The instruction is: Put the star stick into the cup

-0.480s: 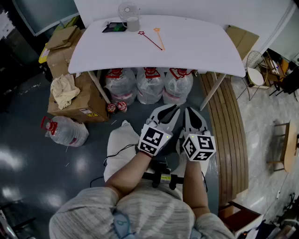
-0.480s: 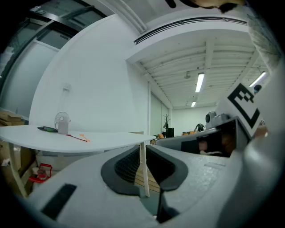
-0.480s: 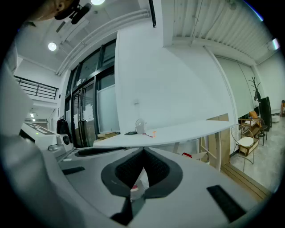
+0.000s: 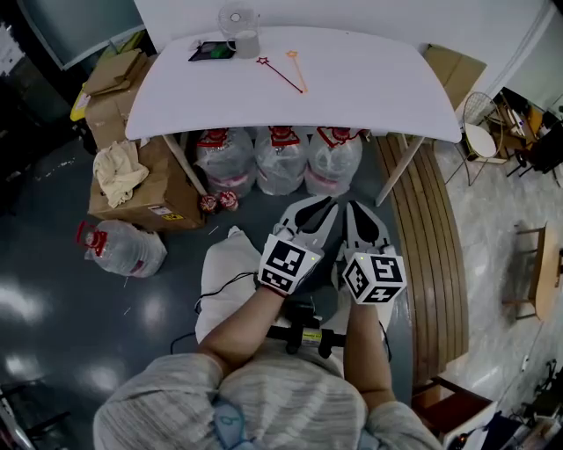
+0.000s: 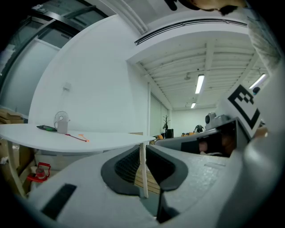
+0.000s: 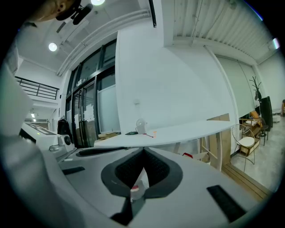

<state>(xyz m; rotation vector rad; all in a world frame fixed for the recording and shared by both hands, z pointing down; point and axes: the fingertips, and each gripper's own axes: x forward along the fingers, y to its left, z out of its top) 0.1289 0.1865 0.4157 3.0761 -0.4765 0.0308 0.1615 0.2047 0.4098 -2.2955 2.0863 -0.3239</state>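
Observation:
A red star stick [image 4: 280, 75] and an orange star stick [image 4: 296, 69] lie side by side on the white table [image 4: 369, 88], far ahead of me. The clear cup [image 4: 249, 43] stands to their left at the table's back edge. Both grippers hang low over the floor, well short of the table. My left gripper [image 4: 332, 205] is shut with nothing in it, and my right gripper [image 4: 356, 207] beside it is shut and empty too. The left gripper view shows the cup [image 5: 62, 126] and sticks [image 5: 77, 137] small and distant beyond the gripper [image 5: 144, 144]. The right gripper [image 6: 143, 149] view shows the cup [image 6: 141, 128] likewise.
A dark phone [image 4: 211, 52] lies left of the cup, with a small fan [image 4: 237, 18] behind it. Three large water bottles [image 4: 281, 163] stand under the table. Cardboard boxes [image 4: 132, 176], a water jug [image 4: 123, 248] and a white bag [image 4: 230, 272] sit on the floor left; a wooden bench [image 4: 435, 255] runs along the right.
The table and its things sit very slightly further left in the head view. Both grippers stay where they were, still shut.

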